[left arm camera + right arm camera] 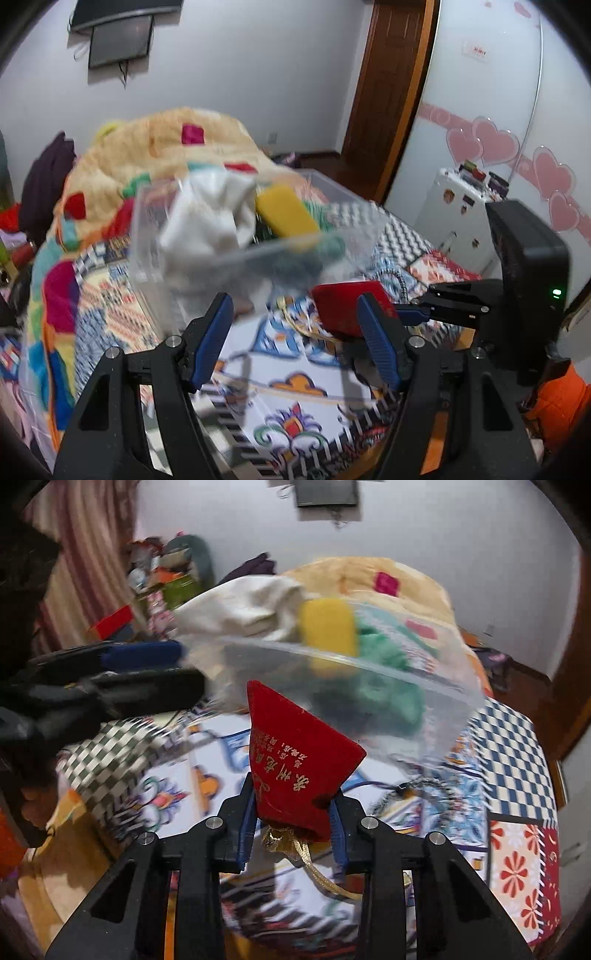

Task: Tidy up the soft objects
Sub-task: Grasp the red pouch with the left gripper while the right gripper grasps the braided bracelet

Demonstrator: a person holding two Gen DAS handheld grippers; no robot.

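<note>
Right now, a red pouch (301,760) with gold letters is pinched between the 2 blue-padded fingers of the right gripper (293,825). Its gold string (314,864) hangs down below the fingers. The pouch is held up over the bed cover (517,775), just in front of a clear plastic box (424,686). Inside the box, a white cloth (210,218), a yellow sponge (286,216) and a green fluffy thing (391,679) can be seen. The box is blurred in both views.

The left gripper (295,332) is held with its 2 fingers spread wide, and nothing is between them. The red pouch is seen just past its right finger (378,339). A heaped blanket (155,147) lies behind the box.
</note>
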